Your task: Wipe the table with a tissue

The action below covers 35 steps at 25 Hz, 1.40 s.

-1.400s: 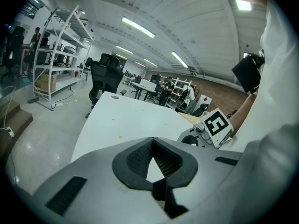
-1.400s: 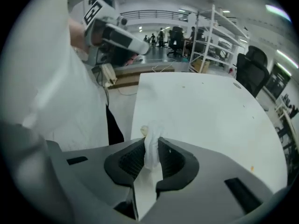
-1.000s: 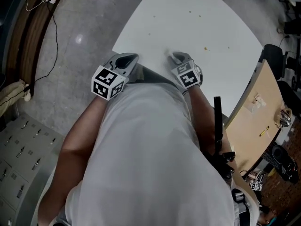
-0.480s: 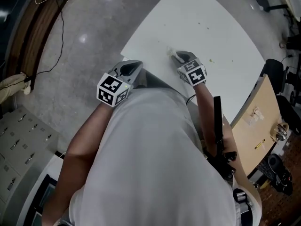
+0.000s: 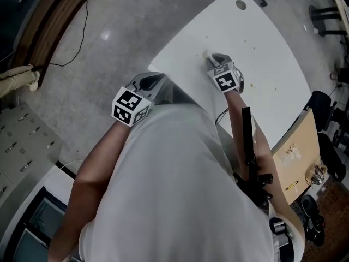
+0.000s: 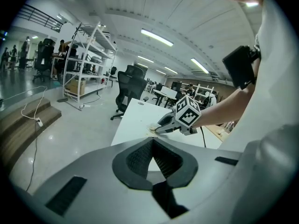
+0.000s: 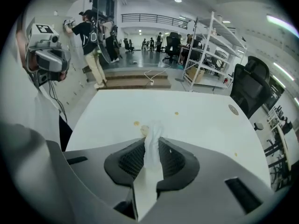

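Our right gripper [image 5: 211, 58] is clamped on the white tissue [image 7: 152, 136], pressing it to the table [image 5: 267, 48], with a yellowish stain [image 7: 136, 123] at its eleven o'clock. We see the left gripper [image 5: 148, 82] off at eight o'clock, seemingly pinched together, empty.

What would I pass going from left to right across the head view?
Beige bundle on the floor → left gripper → right gripper, pinching the tissue → tan desk.
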Tool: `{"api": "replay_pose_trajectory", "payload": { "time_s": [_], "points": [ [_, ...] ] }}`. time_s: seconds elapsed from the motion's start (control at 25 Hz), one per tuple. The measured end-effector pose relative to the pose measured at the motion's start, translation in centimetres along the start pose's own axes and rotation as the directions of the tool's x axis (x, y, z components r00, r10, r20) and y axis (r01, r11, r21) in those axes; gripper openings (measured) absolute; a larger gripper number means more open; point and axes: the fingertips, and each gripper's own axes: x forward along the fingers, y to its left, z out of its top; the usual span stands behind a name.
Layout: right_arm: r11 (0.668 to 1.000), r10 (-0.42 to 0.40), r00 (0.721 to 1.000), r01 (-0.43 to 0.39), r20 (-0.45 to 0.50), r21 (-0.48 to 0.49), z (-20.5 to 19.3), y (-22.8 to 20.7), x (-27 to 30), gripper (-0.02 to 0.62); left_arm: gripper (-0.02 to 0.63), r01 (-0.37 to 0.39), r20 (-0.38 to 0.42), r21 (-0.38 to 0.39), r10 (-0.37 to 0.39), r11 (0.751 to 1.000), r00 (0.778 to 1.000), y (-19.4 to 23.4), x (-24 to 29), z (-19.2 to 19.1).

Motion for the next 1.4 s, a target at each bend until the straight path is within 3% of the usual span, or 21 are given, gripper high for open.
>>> {"api": "replay_pose_trajectory", "payload": {
  "time_s": [0.28,0.64,0.84,1.12,1.2,1.28,1.32,1.4],
  "points": [
    [0.985,-0.008,0.997,-0.005,-0.075,-0.172,0.6,0.2,0.7,0.071,0.005,-0.054,0.016,-0.048,0.054,0.997,0.998,1.7,-1.2,-0.3],
    [0.897,0.018,0.982,-0.1,-0.19,-0.431,1.3,1.6,1.5,0.069,0.006,-0.052,0.02,-0.047,0.053,0.998,0.998,1.4,-0.8,-0.2],
    [0.875,0.073,0.961,-0.19,-0.266,-0.446,2.4,3.1,1.9,0.069,0.005,-0.059,0.019,-0.049,0.06,0.997,0.998,1.8,-1.0,-0.2],
    [0.783,0.152,0.941,-0.301,-0.301,-0.544,1.5,6.9,1.0,0.069,0.005,-0.055,0.016,-0.051,0.056,0.997,0.998,1.2,-0.6,-0.6],
    [0.805,0.238,0.931,-0.348,-0.276,-0.48,1.1,7.6,0.5,0.069,0.005,-0.055,0.02,-0.049,0.056,0.997,0.998,1.3,-0.6,-0.4],
    [0.892,0.28,0.945,-0.321,-0.167,-0.319,1.3,6.3,0.3,0.069,0.005,-0.058,0.026,-0.047,0.06,0.997,0.998,1.4,-0.7,-0.2],
    [0.931,0.26,0.959,-0.279,-0.11,-0.236,1.4,5.1,0.3,0.069,0.005,-0.06,0.027,-0.048,0.061,0.997,0.998,1.5,-0.7,-0.2],
    [0.97,0.191,0.98,-0.198,-0.061,-0.144,1.1,3.0,0.4,0.07,0.005,-0.062,0.025,-0.05,0.063,0.997,0.998,1.7,-0.8,-0.3]
  ]
}}
